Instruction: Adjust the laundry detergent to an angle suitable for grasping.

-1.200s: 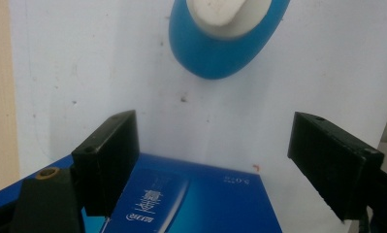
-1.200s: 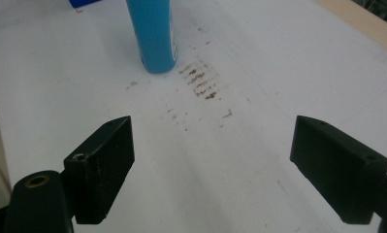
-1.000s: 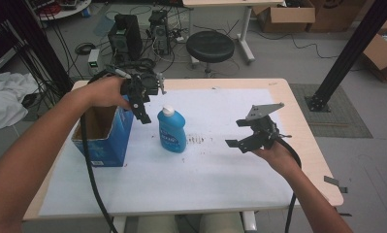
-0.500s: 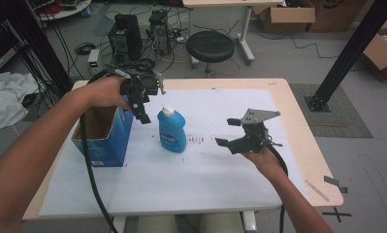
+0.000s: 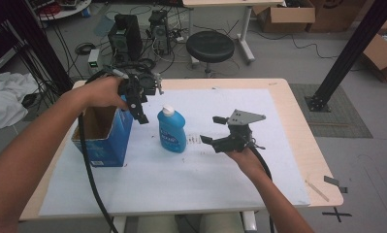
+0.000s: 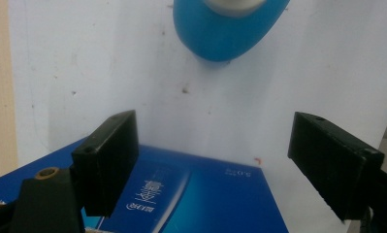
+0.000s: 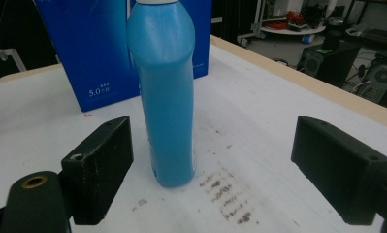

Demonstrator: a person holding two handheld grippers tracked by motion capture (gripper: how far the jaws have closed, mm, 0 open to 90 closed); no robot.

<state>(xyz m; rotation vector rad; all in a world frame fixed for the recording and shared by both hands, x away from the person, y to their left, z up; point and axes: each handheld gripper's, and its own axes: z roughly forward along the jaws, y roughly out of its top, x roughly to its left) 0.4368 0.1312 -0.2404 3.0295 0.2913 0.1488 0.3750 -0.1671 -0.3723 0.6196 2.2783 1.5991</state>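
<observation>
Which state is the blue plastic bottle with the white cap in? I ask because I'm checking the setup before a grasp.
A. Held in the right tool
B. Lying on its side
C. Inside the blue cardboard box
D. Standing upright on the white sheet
D: the blue plastic bottle stands upright on the white sheet, beside the blue cardboard box, with the open right tool short of it.

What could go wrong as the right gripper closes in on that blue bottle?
The blue bottle is tall, narrow and upright. In the right gripper view it sits nearer one jaw of the open right gripper, so that jaw may nudge it first and tip it. The blue box stands close beside the bottle; a toppled bottle could knock into it. The left gripper hangs open above the box's edge and could crowd the lift.
</observation>
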